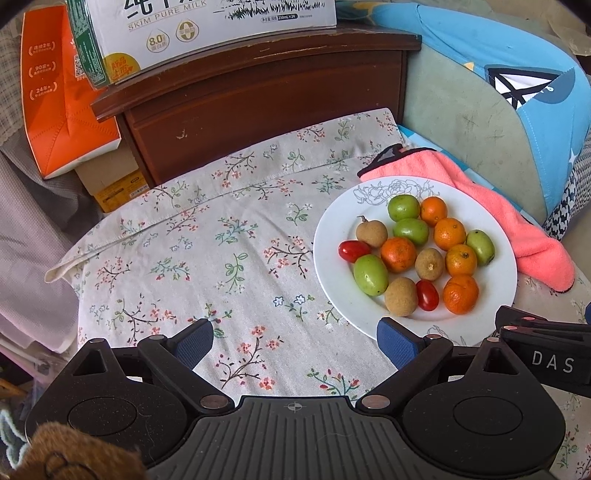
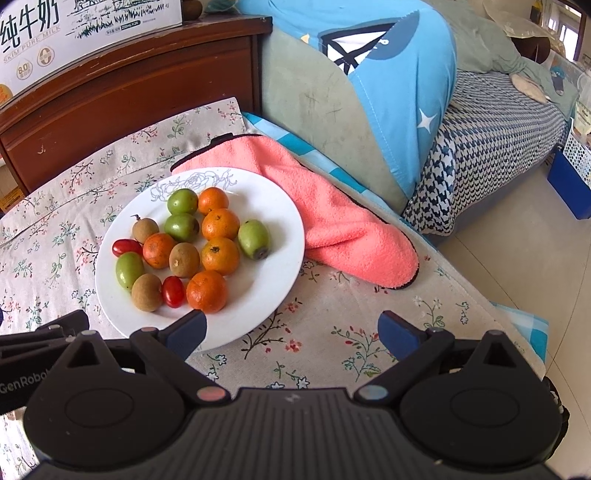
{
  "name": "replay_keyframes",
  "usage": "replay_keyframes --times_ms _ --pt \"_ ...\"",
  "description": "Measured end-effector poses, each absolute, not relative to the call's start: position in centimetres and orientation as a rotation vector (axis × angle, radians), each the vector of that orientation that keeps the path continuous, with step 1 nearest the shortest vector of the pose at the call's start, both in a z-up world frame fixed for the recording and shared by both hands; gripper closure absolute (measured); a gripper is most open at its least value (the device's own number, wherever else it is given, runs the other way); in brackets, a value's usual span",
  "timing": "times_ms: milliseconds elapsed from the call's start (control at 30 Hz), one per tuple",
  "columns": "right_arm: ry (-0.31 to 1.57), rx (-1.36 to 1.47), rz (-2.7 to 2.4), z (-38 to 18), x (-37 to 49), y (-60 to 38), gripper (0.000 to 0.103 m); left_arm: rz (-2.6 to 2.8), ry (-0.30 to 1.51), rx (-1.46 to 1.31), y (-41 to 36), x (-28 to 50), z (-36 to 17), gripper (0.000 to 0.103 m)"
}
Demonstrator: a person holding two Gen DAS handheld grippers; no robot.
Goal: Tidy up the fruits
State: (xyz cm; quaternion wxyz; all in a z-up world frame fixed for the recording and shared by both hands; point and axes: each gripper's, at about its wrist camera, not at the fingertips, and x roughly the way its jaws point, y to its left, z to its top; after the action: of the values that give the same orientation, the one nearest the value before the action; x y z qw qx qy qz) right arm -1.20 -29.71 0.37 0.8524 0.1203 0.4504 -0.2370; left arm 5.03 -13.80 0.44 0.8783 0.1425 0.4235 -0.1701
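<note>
A white plate [image 1: 332, 236] [image 2: 277, 221] on a floral cloth holds mixed fruit: several small oranges [image 1: 398, 254] [image 2: 220, 256], several green jujubes [image 1: 370, 274] [image 2: 253, 238], brown longans [image 1: 400, 296] [image 2: 184, 259] and two cherry tomatoes [image 1: 427, 295] [image 2: 173, 291]. My left gripper [image 1: 295, 341] is open and empty, left of and in front of the plate. My right gripper [image 2: 291, 330] is open and empty at the plate's near right edge, its left finger [image 2: 192, 326] over the rim.
A pink towel [image 1: 480, 206] [image 2: 332, 206] lies behind and right of the plate. A dark wooden nightstand [image 1: 258, 110] carries a milk carton box [image 1: 184, 29]. A blue-and-green pillow [image 2: 369, 92] and a bed are to the right. The table edge [image 2: 498, 295] drops to the floor.
</note>
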Motion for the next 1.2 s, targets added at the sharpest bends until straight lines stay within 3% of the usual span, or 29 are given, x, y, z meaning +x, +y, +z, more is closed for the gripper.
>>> replay_keyframes --times_ms 1200 --pt "0.941 0.178 -0.445 -0.4 -1.3 -28.3 0.004 -0.314 0.882 0.326 -12.9 4.4 0.2 0.007"
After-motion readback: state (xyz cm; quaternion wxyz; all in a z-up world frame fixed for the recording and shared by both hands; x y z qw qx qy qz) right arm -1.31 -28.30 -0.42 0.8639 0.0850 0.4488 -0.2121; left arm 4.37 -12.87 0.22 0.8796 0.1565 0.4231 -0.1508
